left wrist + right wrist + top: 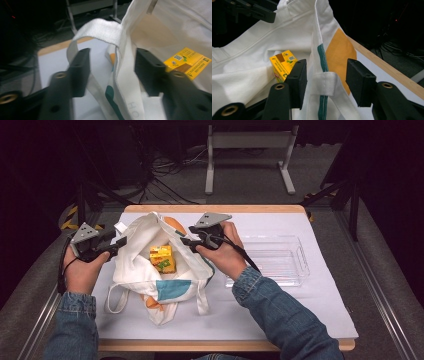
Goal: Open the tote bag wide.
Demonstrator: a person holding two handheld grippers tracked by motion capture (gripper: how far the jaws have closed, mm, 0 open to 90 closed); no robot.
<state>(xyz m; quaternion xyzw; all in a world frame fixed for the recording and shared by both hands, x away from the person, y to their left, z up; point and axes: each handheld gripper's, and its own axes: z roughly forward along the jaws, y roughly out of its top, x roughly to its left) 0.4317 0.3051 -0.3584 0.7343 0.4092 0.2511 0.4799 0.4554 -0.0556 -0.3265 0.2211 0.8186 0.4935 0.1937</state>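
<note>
Here's the white tote bag (150,265) lying in the middle of the frame in the high view, on the white mat over the desk (280,209), its mouth gaping toward the top. Inside it a yellow carton (163,258) sits tilted, in plain sight through the opening. At the left of the frame, the left gripper (119,243) is up against the bag's left rim; in the left gripper view its jaws stand about half open with the stitched edge of the bag running up between them, and the pads sit clear of the cloth on both sides, so nothing is clamped. A white handle strap (97,30) loops across just above those jaws, and the carton (190,62) shows at the right edge, deep in the bag. Over at the centre, the right gripper (186,234) is at the bag's right rim, also about half open; in the right gripper view the rim with its green stripe and strap end rises between the pads, untouched by either one, with the carton (283,65) just behind the left jaw. To the right of the bag lies a clear plastic tray (300,260), near the person's right forearm in its denim sleeve (280,315). A grey metal frame (250,155) stands on the floor beyond the desk.
</note>
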